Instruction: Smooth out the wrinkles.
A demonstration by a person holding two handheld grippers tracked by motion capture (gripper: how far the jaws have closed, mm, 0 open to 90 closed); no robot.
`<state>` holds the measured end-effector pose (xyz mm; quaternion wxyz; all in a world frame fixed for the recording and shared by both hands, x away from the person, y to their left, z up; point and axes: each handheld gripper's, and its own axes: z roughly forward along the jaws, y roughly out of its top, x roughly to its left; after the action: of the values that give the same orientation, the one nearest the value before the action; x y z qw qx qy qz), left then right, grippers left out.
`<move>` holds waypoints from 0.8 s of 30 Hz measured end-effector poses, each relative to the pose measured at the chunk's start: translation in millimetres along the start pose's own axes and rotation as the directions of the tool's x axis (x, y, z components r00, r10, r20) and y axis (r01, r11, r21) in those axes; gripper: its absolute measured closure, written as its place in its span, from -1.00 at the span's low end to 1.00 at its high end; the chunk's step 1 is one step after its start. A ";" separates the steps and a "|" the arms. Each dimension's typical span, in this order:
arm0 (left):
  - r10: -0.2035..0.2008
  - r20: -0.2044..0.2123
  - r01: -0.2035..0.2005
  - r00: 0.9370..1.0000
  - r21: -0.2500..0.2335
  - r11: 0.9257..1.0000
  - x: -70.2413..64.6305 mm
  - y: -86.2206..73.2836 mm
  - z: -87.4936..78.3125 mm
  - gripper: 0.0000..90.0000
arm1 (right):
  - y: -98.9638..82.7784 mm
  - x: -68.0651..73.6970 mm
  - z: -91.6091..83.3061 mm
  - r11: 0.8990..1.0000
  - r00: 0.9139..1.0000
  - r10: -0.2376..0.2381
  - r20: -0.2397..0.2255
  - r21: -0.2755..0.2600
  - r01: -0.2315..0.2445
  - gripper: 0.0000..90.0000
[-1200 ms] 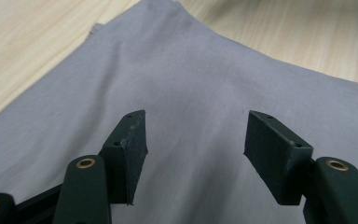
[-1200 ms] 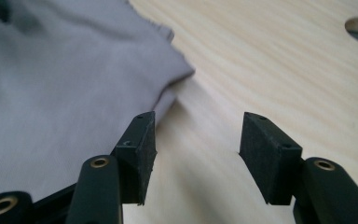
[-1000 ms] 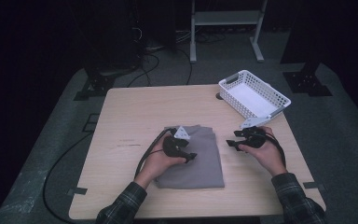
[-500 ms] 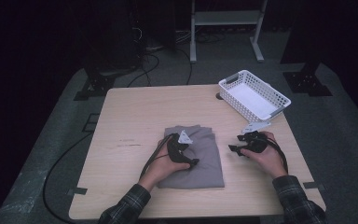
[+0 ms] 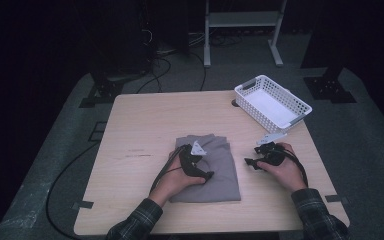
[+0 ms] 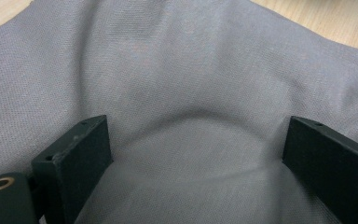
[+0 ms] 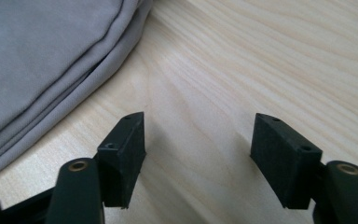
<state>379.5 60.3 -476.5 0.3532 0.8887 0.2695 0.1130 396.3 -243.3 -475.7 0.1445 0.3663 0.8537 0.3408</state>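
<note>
Dark room, grey floor [image 5: 55,165] (carpeted), white rack [image 5: 242,20]

The folded grey garment [image 5: 207,167] was a fine-knit, matt cloth, the table [image 5: 145,125] pale wood with visible grain and a smooth finish, the basket [image 5: 272,102] white perforated plastic, and the gripper jaws matt black plastic.

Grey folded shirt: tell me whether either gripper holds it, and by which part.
Nothing is held. The left gripper stands open over the shirt, jaws just opened, cloth unpinched. The right gripper is open over the bare table.
</note>
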 end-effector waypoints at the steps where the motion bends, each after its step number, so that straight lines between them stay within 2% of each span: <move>1: -0.001 0.000 0.001 1.000 0.002 1.000 0.1 -0.5 -0.7 -0.86 | -0.1 0.0 0.0 1.000 1.000 0.000 0.000 -0.001 0.000 -0.26; 13: 0.012 0.006 -0.012 1.000 0.012 1.000 9.1 -15.1 -15.9 -0.86 | -5.3 0.4 1.9 1.000 1.000 0.013 0.005 -0.028 -0.013 -0.56; 24: 0.006 0.002 -0.006 1.000 0.017 1.000 17.1 -31.1 -31.7 -0.86 | -10.3 -0.3 4.1 0.997 1.000 0.024 0.014 -0.067 -0.023 -0.70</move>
<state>368.8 106.6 -474.8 0.3453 0.8927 0.2675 0.1111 393.1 -246.7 -485.8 0.1590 0.3735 0.8365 0.3681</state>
